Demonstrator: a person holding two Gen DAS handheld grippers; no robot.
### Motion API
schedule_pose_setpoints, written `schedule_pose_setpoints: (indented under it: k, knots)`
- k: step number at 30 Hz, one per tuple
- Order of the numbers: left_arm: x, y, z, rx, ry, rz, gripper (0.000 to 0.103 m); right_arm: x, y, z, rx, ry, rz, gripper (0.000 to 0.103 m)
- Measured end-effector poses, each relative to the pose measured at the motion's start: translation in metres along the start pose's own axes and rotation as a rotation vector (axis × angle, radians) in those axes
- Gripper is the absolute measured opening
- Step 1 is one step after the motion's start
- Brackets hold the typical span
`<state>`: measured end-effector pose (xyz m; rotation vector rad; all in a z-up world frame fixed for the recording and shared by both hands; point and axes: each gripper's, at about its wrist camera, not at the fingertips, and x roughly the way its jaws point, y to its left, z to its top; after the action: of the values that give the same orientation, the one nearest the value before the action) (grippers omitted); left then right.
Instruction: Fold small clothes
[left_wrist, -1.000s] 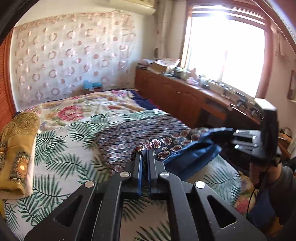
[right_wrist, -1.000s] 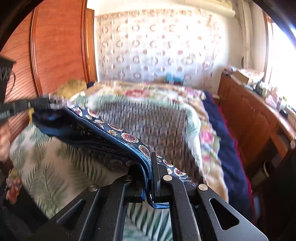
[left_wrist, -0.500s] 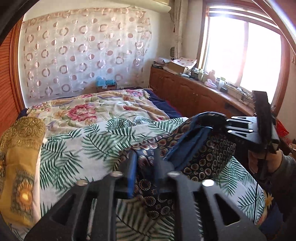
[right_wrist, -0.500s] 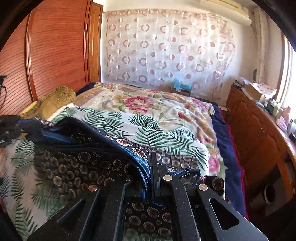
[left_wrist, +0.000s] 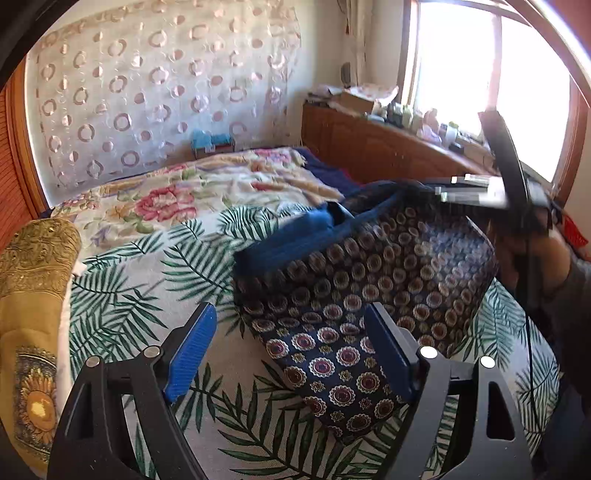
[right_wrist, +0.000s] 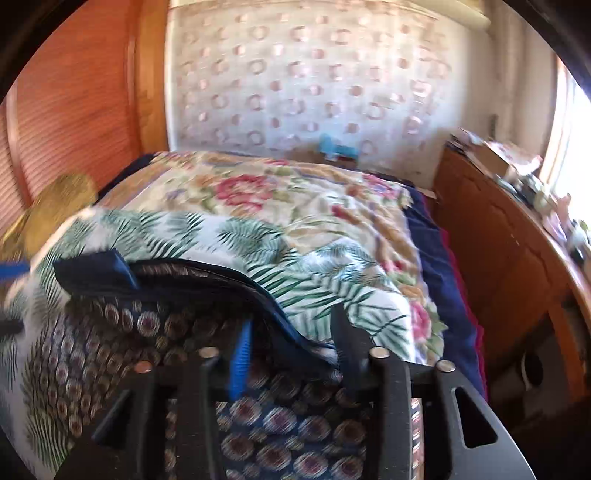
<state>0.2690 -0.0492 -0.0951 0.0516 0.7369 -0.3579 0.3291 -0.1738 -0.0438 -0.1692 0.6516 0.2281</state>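
A dark blue garment with round medallion print (left_wrist: 354, 291) lies on the palm-leaf bed sheet (left_wrist: 147, 280), its blue waistband edge (left_wrist: 295, 236) raised. My left gripper (left_wrist: 291, 332) is open, its blue pads either side of the garment's near corner, holding nothing. The right gripper shows in the left wrist view (left_wrist: 476, 188) at the garment's far right edge, blurred. In the right wrist view my right gripper (right_wrist: 291, 332) is open over the garment (right_wrist: 155, 332), whose edge runs between the fingers.
A yellow embroidered pillow (left_wrist: 33, 295) lies at the left of the bed. A floral blanket (left_wrist: 207, 184) covers the far half. A wooden cabinet (left_wrist: 369, 147) with clutter runs along the right under a window. A wooden wall (right_wrist: 74, 110) stands left.
Both grippers were shut on the garment and holding it up; now both are open and the garment has dropped onto the sheet.
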Motion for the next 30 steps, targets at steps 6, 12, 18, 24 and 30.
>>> schedule_pose_setpoints:
  k: [6, 12, 18, 24, 30]
  knots:
    - [0.014, 0.005, 0.001, -0.004, 0.053, 0.009, 0.083, -0.035, -0.022, 0.000, 0.044, -0.011, -0.005, 0.047]
    - [0.030, 0.011, -0.002, -0.028, 0.096, 0.000, 0.083, -0.045, -0.035, -0.035, 0.045, 0.069, 0.022, 0.052]
    - [0.045, 0.014, -0.004, -0.045, 0.138, -0.005, 0.083, -0.028, -0.078, -0.045, 0.219, 0.153, 0.089, 0.052]
    - [0.055, 0.022, -0.007, -0.068, 0.163, 0.000, 0.083, -0.022, -0.091, -0.045, 0.229, 0.167, 0.115, 0.052]
    - [0.059, 0.022, -0.005, -0.069, 0.164, -0.030, 0.083, -0.007, -0.083, -0.041, 0.221, 0.169, 0.143, 0.052]
